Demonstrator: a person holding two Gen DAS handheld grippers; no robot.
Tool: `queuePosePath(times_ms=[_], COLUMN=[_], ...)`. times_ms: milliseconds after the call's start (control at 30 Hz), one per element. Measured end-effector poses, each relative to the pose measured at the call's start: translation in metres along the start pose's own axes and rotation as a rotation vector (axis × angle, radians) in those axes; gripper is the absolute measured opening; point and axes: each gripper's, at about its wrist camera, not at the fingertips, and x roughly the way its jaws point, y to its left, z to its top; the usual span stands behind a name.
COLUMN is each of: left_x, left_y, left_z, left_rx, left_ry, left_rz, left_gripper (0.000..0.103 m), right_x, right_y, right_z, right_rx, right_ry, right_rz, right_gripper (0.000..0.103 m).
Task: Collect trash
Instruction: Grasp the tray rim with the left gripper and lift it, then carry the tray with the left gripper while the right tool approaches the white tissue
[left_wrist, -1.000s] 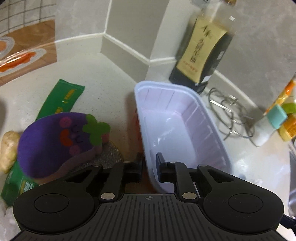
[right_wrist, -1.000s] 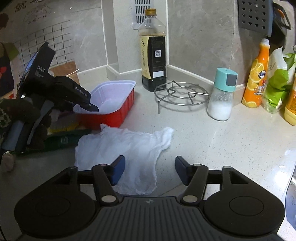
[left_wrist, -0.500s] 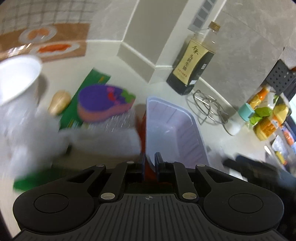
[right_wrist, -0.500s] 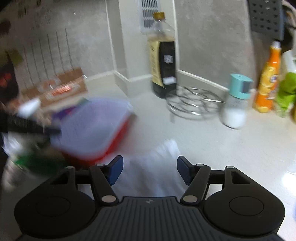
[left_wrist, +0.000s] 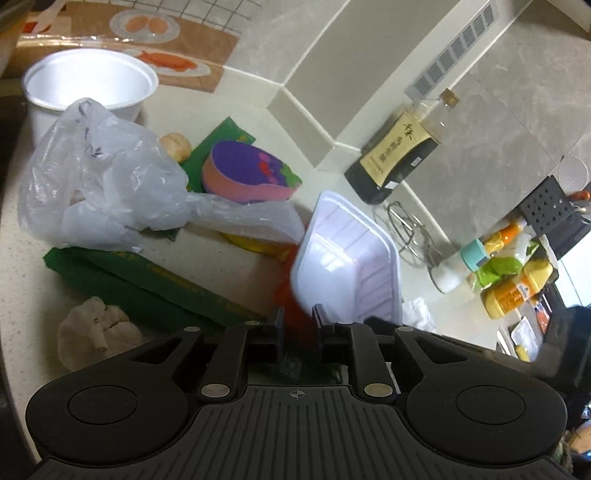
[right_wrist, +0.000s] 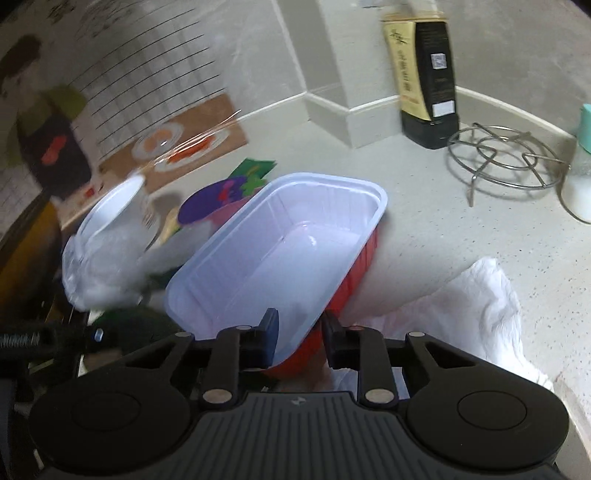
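A red food tray with a white inside (left_wrist: 343, 269) (right_wrist: 280, 254) is held off the counter, tilted. My left gripper (left_wrist: 298, 319) is shut on its red wall at the near end. My right gripper (right_wrist: 300, 332) is shut on the tray's near rim corner. A clear plastic bag (left_wrist: 99, 192) (right_wrist: 103, 266) lies crumpled at the left. A white crumpled paper towel (right_wrist: 484, 314) (left_wrist: 417, 314) lies on the counter to the right, under the tray's edge.
A white foam bowl (left_wrist: 88, 88), green wrappers (left_wrist: 147, 284), a purple eggplant toy (left_wrist: 247, 173), a garlic bulb (left_wrist: 96, 332) and a ginger piece (left_wrist: 177, 146) lie left. A dark sauce bottle (right_wrist: 424, 77), a wire trivet (right_wrist: 506, 158) and a salt shaker (left_wrist: 458, 269) stand behind.
My right gripper moved left from above the paper towel and closed on the tray's rim. The tray was lifted and tilted by my left gripper, which pulled back and up.
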Motion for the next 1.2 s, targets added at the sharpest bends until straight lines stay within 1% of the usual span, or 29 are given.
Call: queuePosePath(times_ms=[100, 267, 333, 367, 433, 533, 633, 733, 833, 867, 933, 1033, 1067, 1133, 1200], left_x=[-0.006, -0.019, -0.019, -0.019, -0.017, -0.012, -0.003, 0.007, 0.011, 0.012, 0.013, 0.015, 0.015, 0.015, 0.014], left_y=[-0.001, 0.003, 0.005, 0.006, 0.008, 0.01, 0.011, 0.013, 0.014, 0.014, 0.014, 0.013, 0.013, 0.013, 0.012], left_z=[0.0, 0.0, 0.001, 0.001, 0.001, 0.0, -0.002, -0.005, -0.007, -0.007, -0.006, -0.004, -0.003, -0.001, 0.001], left_rx=[-0.007, -0.023, -0.022, -0.016, -0.01, 0.001, 0.025, 0.032, 0.035, 0.039, 0.041, 0.043, 0.046, 0.049, 0.046], left_ry=[-0.013, -0.055, -0.059, -0.058, -0.053, -0.045, -0.018, 0.01, 0.023, 0.024, 0.022, 0.016, 0.011, 0.001, -0.004], left_rz=[-0.015, -0.02, -0.009, 0.008, 0.047, 0.08, 0.111, 0.129, 0.122, 0.125, 0.127, 0.134, 0.14, 0.15, 0.142], left_gripper=[0.02, 0.027, 0.029, 0.03, 0.03, 0.03, 0.03, 0.03, 0.032, 0.032, 0.032, 0.032, 0.032, 0.032, 0.032], right_x=[-0.009, -0.011, -0.012, -0.013, -0.016, -0.02, -0.021, -0.019, -0.019, -0.02, -0.022, -0.026, -0.027, -0.034, -0.042], right_y=[0.01, 0.026, 0.031, 0.034, 0.04, 0.048, 0.053, 0.055, 0.057, 0.058, 0.061, 0.061, 0.06, 0.056, 0.05], right_z=[-0.009, -0.017, -0.02, -0.021, -0.022, -0.024, -0.026, -0.028, -0.03, -0.031, -0.032, -0.031, -0.031, -0.029, -0.027], right_rx=[-0.04, -0.075, -0.079, -0.082, -0.096, -0.129, -0.156, -0.164, -0.181, -0.194, -0.222, -0.242, -0.24, -0.228, -0.211], right_ry=[0.003, 0.024, 0.032, 0.032, 0.028, 0.018, 0.015, 0.024, 0.011, 0.002, -0.016, -0.04, -0.046, -0.067, -0.096], right_rz=[0.008, 0.006, 0.016, 0.021, 0.03, 0.032, 0.022, 0.01, -0.031, -0.047, -0.077, -0.104, -0.107, -0.098, -0.094], right_gripper=[0.025, 0.025, 0.025, 0.025, 0.025, 0.025, 0.026, 0.026, 0.026, 0.028, 0.038, 0.044, 0.045, 0.05, 0.055])
